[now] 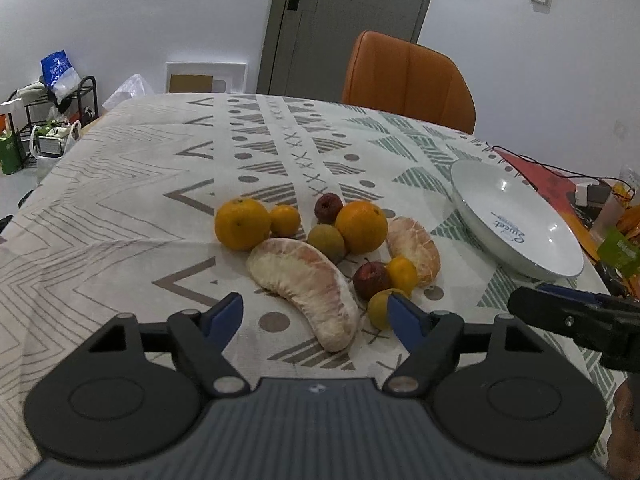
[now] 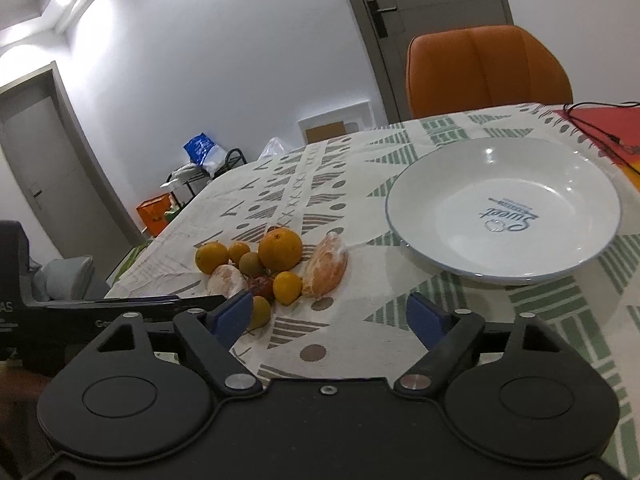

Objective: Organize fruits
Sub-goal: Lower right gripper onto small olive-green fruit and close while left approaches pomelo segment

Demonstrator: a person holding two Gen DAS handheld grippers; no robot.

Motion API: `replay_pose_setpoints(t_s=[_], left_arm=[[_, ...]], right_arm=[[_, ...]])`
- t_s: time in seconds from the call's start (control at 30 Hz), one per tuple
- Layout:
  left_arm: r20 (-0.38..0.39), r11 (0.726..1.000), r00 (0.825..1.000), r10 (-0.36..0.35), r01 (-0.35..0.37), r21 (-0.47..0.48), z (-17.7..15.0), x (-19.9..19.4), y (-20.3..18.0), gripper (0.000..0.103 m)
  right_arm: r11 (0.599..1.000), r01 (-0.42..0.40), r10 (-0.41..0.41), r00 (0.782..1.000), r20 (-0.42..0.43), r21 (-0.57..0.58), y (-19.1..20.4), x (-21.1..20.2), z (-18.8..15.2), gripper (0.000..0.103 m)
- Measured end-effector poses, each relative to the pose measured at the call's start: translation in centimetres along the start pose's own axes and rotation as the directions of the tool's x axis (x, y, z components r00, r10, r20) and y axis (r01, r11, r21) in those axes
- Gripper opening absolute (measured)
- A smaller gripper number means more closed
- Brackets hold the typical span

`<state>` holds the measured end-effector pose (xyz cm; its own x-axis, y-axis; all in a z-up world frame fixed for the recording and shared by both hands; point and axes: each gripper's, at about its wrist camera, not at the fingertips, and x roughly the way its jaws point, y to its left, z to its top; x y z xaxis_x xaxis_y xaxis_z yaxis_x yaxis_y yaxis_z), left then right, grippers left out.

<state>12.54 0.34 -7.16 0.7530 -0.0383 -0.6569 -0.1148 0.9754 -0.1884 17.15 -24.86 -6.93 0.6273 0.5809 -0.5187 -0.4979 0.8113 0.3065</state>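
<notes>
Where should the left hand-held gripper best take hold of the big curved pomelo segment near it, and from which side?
Probably at the thick middle of the pomelo segment, coming down from above with the fingers across its width. It lies flat on the tablecloth and curves lengthwise. The left hand-held gripper is open just over its near end.

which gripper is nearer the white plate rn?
Right. The right gripper hovers open just short of the white plate; the left gripper, also open, is over the fruit pile, the plate off to its right.
</notes>
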Motion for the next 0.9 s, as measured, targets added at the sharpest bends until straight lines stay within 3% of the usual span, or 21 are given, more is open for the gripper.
replay_pose_setpoints(t_s=[0.23,0.5,0.67,0.9], left_arm=[[-0.019,0.996,0.997,0.071,-0.07,0.049,-0.3,0.8,0.1,0.079],[-0.021,0.995,0.996,0.09,-0.089,0.039,-0.7,0.0,1.4,0.079],[-0.02,0.994,0.994,0.104,-0.103,0.029,-0.8,-0.6,2.1,0.079],[-0.013,0.993,0.993,0.114,-0.114,0.018,-1.0,-1.1,2.6,0.079]], right_arm=[[0.999,-0.03,0.029,0.999,-0.031,-0.014,0.7,1.4,0.0,0.078],[0.997,-0.077,0.076,0.996,-0.045,-0.025,2.1,2.7,-0.1,0.073],[0.995,-0.102,0.101,0.993,-0.064,-0.018,2.6,3.6,-0.3,0.061],[0.993,-0.119,0.116,0.99,-0.081,-0.022,3.5,4.9,-0.2,0.054]])
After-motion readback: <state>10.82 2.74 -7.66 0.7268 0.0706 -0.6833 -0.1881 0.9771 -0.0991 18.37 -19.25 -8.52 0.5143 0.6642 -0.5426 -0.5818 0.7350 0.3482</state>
